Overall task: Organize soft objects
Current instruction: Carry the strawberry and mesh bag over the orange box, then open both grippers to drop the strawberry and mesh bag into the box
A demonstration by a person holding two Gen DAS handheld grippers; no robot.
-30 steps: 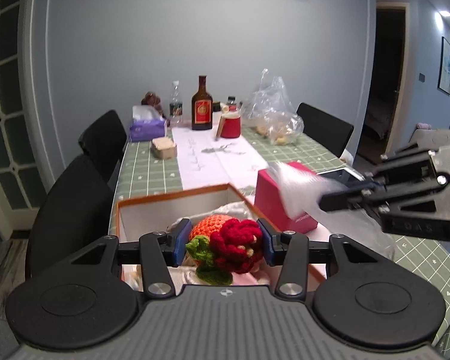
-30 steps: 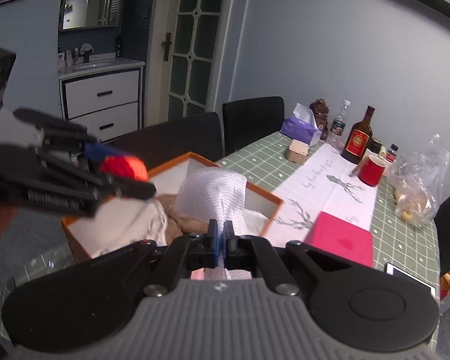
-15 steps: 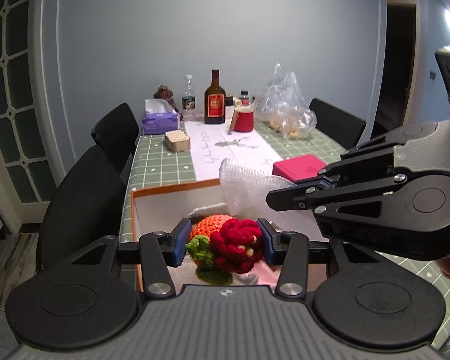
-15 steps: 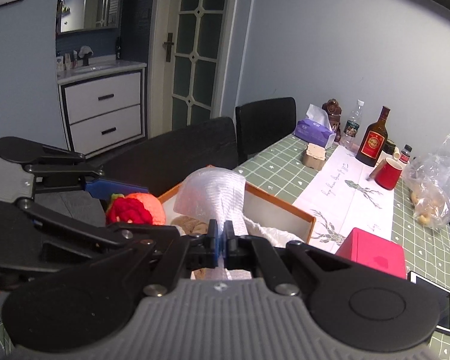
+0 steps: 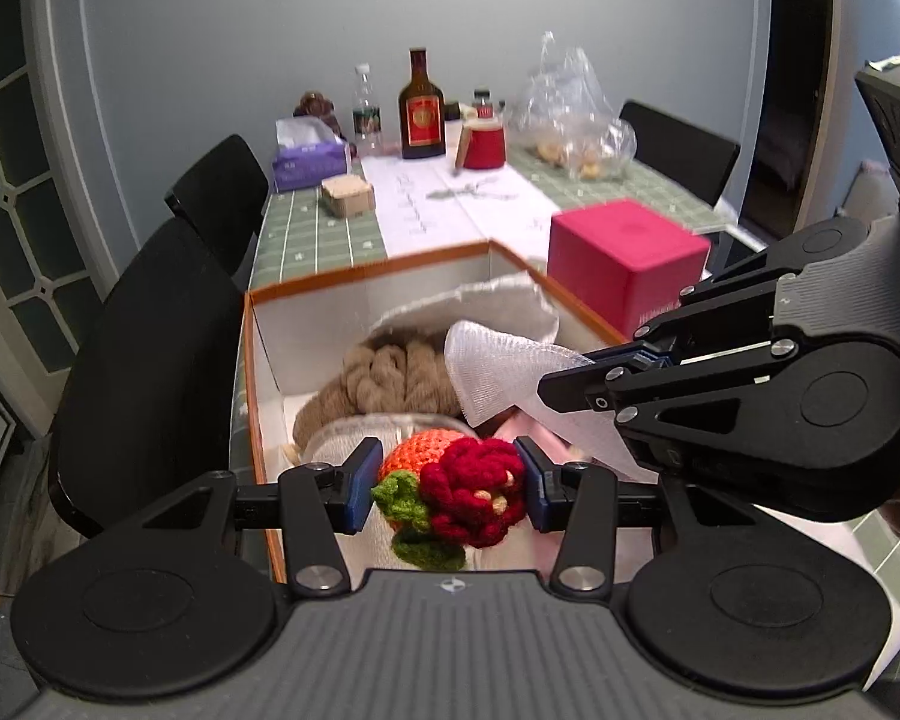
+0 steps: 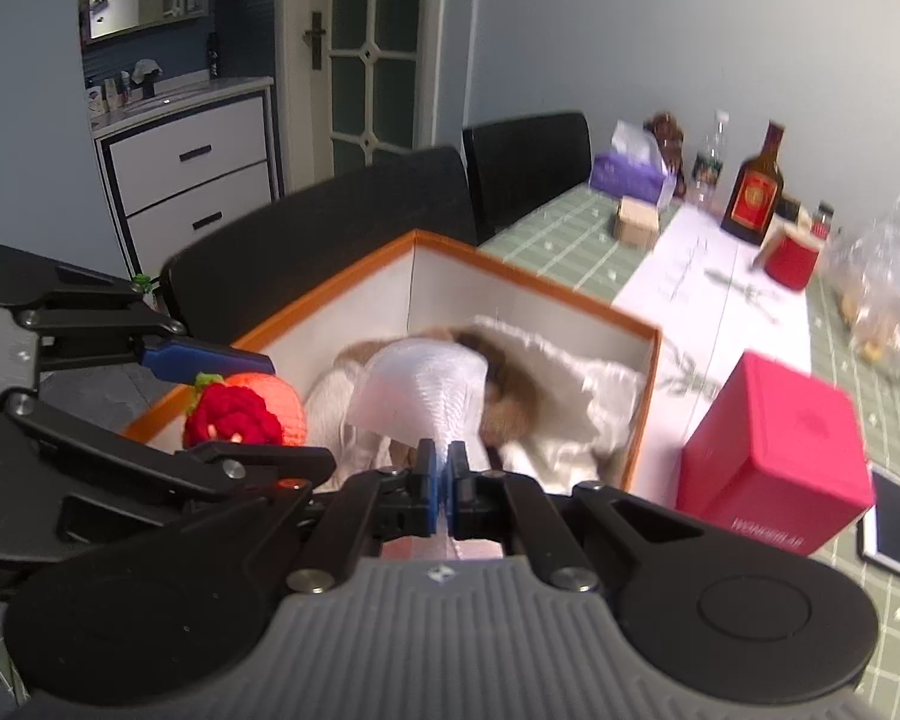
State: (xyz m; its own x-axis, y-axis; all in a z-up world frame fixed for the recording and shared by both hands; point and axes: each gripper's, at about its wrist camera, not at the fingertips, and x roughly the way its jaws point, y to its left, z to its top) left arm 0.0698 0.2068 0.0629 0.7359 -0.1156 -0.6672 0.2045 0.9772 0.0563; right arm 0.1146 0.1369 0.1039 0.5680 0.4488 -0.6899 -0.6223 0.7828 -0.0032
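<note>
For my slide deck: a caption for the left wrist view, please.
Left gripper holding a crocheted strawberry over the orange-rimmed box.

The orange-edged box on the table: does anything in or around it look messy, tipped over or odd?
Nothing looks spilled or damaged. The box sits squarely on the table, with soft things heaped loosely in it, including a tan knitted bundle. The left gripper holds a crocheted toy and the right gripper a white mesh cloth, both above the box.
</note>
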